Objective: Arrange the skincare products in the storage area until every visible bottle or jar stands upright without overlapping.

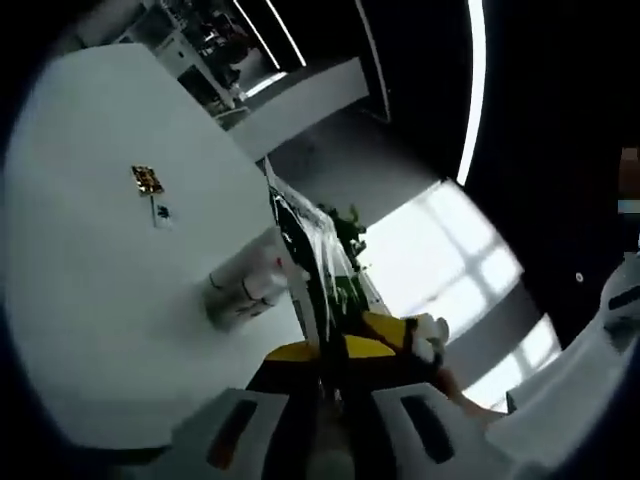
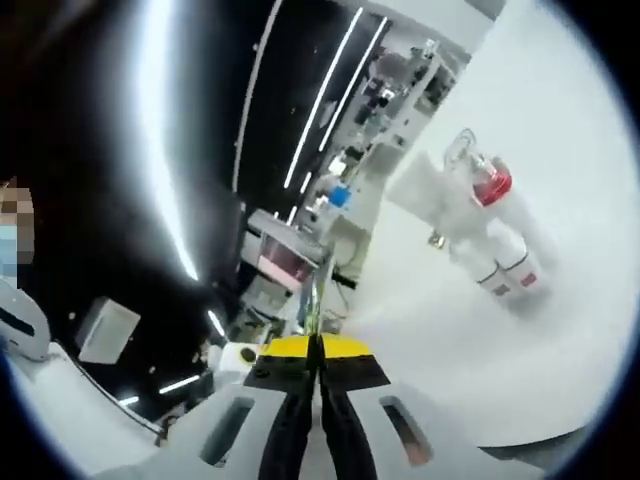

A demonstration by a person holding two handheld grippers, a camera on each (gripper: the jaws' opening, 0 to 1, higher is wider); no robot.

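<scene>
My left gripper is shut on a clear plastic packet with green print, seen edge on and rising from the yellow jaw tips. Beyond it, white bottles lie together on the white table. My right gripper is shut on a thin clear sheet, also edge on. In the right gripper view a clear bottle with a red cap, a white box and white tubes are grouped on the table. Which of them stand upright I cannot tell.
A small gold object and a tiny dark item lie farther out on the table. Shelves of equipment stand past the table edge. A person is at the left.
</scene>
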